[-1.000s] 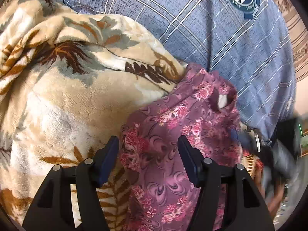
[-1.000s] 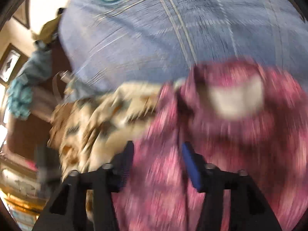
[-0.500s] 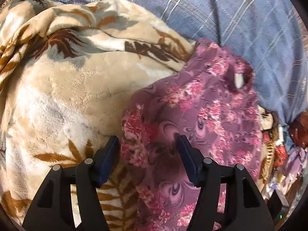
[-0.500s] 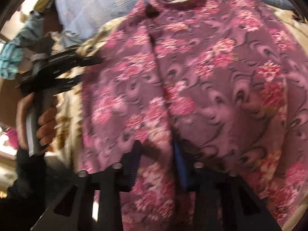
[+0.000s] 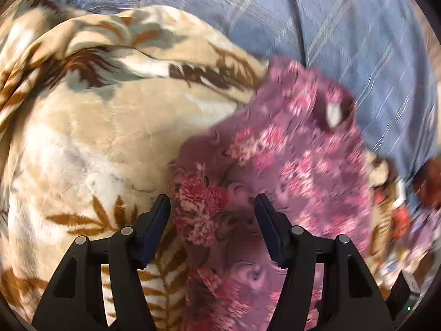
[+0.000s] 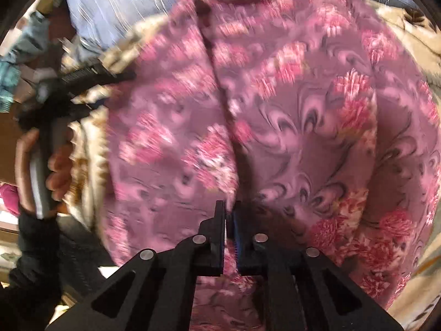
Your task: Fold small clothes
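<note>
Both black two-finger grippers work over one small purple garment with a pink flower print, which lies spread on a plush beige blanket with brown and grey leaf patterns.

In the left wrist view, the left gripper (image 5: 212, 207) has its jaws standing wide apart, with nothing pinched between them. The purple flowered garment (image 5: 275, 165) runs from between and under the two fingers up and away to the right, its near left edge lying just inside the left finger. The garment's round neck opening, showing a pale patch inside, sits at the far right end of the cloth. The leaf-patterned blanket (image 5: 91, 138) fills everything to the left of the gripper. Beyond both, across the top, is a blue plaid fabric (image 5: 344, 35); whether it is clothing or bedding cannot be told.

In the right wrist view, the right gripper (image 6: 229, 209) has its jaws drawn nearly together, clamped on a raised ridge of the garment (image 6: 317, 127). From the fingertips a crease runs straight ahead toward the neckline at the top. The cloth spreads to both sides of the gripper, blurred on the left half. Far to the left, the left gripper (image 6: 110, 78) reaches the garment's edge, held by a bare hand (image 6: 41, 165). The blanket (image 6: 408, 27) shows past the garment's right edge.
</note>
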`<state>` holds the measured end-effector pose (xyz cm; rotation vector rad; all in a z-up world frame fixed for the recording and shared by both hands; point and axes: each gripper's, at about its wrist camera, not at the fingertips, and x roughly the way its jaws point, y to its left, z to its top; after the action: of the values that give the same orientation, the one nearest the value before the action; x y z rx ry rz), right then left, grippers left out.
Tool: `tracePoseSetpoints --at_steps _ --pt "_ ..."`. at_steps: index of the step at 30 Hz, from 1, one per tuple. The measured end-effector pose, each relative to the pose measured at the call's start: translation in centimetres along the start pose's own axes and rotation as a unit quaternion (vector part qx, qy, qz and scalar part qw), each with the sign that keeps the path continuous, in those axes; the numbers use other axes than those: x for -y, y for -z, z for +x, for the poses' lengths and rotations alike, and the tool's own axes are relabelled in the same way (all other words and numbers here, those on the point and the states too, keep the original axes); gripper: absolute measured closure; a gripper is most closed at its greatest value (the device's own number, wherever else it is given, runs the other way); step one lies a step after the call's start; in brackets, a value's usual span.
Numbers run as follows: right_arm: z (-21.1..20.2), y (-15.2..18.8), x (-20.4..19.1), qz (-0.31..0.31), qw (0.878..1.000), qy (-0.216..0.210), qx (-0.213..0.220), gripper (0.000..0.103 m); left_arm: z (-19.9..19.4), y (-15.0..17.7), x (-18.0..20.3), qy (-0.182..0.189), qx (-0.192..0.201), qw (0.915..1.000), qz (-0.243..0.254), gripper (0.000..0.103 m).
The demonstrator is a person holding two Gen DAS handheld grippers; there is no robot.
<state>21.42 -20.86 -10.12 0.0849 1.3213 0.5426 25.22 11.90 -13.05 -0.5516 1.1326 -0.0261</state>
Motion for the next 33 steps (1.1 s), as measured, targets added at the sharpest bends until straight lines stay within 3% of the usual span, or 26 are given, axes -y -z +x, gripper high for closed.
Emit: tracePoseSetpoints --at_steps 2,3,4,7,10,13,15,17,18,21,23,24,25,26,27,29,30,31,33 --pt "-2.8 -0.5 -1.2 -0.027 0.998 -0.011 0.05 0.075 -1.4 -0.1 -0.7 0.017 0.018 0.9995 -0.017 0.041" --pt "-4.0 -0.9 -1.6 -0.034 0.997 -0.026 0.072 0.048 -1.8 -0.1 -0.8 0.018 0.024 0.9994 -0.017 0.041" --pt "-5.1 -1.6 -2.0 -0.037 0.994 -0.047 0.092 0.04 -2.0 -0.3 -1.1 0.014 0.029 0.9994 -0.016 0.041" --pt "-4.7 -4.9 -3.7 -0.061 0.992 -0.071 0.084 0.04 -1.4 -0.9 -1.8 0.01 0.027 0.9989 -0.036 0.041" --pt "-1.3 -10.9 -5.4 -0.085 0.992 -0.065 0.073 0.043 -1.0 -1.5 -3.3 0.02 0.031 0.9972 -0.065 0.041" --pt "3.5 -16.9 -4.2 -0.026 0.996 -0.071 0.048 0.049 -0.3 -1.8 -4.2 0.017 0.04 0.9957 -0.082 0.041" --pt "6.5 -20.2 -2.9 0.019 0.996 -0.074 0.039 0.064 1.5 -1.9 -4.1 0.028 0.005 0.9958 -0.086 0.047" --pt "9.1 -23.1 -1.8 0.045 0.996 -0.071 0.04 0.076 1.6 -2.1 -3.7 0.029 0.007 0.9961 -0.083 0.069" --pt "9.8 -23.7 -1.5 0.052 0.995 -0.077 0.039 0.1 1.4 -2.2 -3.5 0.039 0.008 0.9959 -0.082 0.087" --pt "9.6 -24.3 -1.3 0.063 0.99 -0.114 0.061 0.102 -0.2 -2.0 -3.0 0.046 0.042 0.9954 -0.072 0.094" --pt "7.7 -24.5 -1.2 0.063 0.988 -0.101 0.096 0.102 -0.8 -1.9 -2.2 0.048 0.06 0.9955 -0.055 0.094" --pt "7.2 -24.4 -0.8 0.076 0.986 -0.102 0.109 0.102 -0.7 -1.8 -1.7 0.031 0.065 0.9965 -0.042 0.094" --pt "7.0 -24.3 -0.1 0.091 0.985 -0.084 0.123 0.095 -0.3 -1.7 -1.2 0.018 0.062 0.9973 -0.035 0.089" --pt "7.3 -24.0 0.5 0.101 0.988 -0.054 0.105 0.095 0.8 -1.6 -0.6 0.004 0.044 0.9989 -0.018 0.084" --pt "7.3 -23.4 0.8 0.11 0.99 -0.058 0.066 0.095 1.3 -1.6 -0.5 -0.005 0.03 0.9995 -0.014 0.075" --pt "3.8 -20.0 0.5 0.102 0.986 -0.108 0.069 0.093 0.4 -0.9 -0.3 -0.007 0.041 0.999 -0.014 0.074" --pt "1.6 -18.2 -0.1 0.08 0.987 -0.113 0.082 0.084 -0.9 -0.4 -0.1 -0.017 0.066 0.9977 -0.004 0.069" --pt "-1.5 -15.4 -0.8 0.055 0.987 -0.112 0.099 0.06 -2.0 0.3 0.6 -0.031 0.085 0.9958 0.009 0.057" --pt "-6.3 -9.5 -1.1 0.031 0.983 -0.131 0.125 0.029 -5.0 3.1 2.9 -0.071 0.123 0.9891 0.036 0.049"
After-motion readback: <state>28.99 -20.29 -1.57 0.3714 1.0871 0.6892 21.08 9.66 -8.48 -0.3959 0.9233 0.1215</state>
